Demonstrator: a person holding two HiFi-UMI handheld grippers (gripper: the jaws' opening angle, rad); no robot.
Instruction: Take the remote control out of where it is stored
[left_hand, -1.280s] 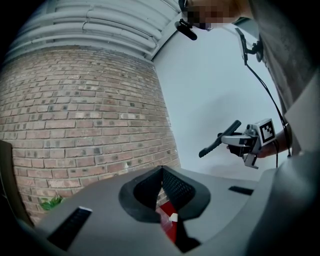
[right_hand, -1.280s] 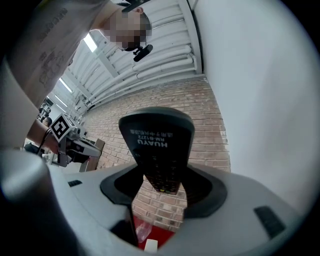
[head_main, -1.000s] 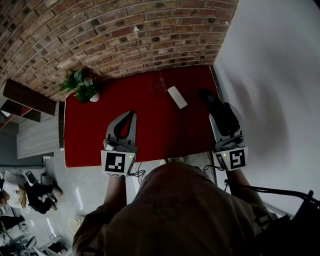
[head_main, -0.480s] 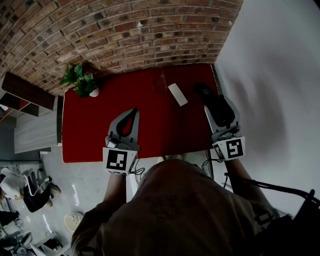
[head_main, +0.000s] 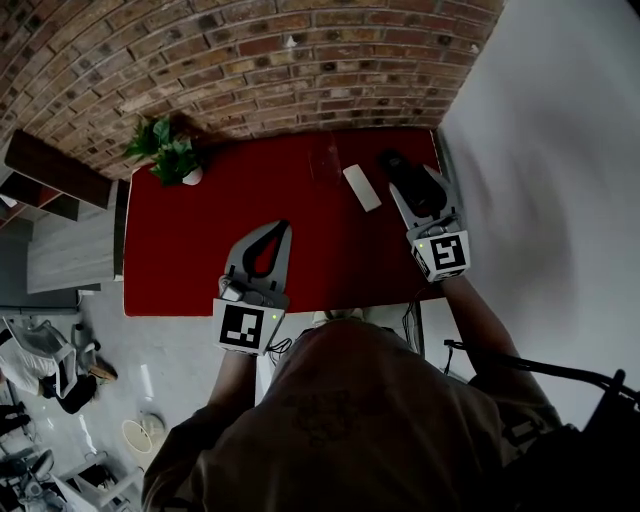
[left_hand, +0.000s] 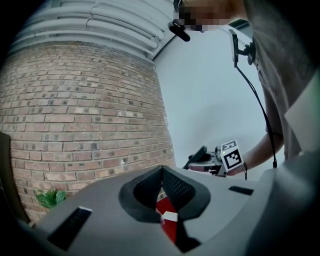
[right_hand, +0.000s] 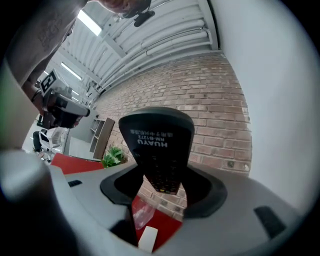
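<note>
Right tongs (head_main: 415, 186) tight around black remote control (right_hand: 157, 145), above red table (head_main: 200, 250).

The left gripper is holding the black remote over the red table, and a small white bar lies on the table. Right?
Not quite. The right gripper, not the left, holds the black remote, as the right gripper view shows. The rest stands.
</note>
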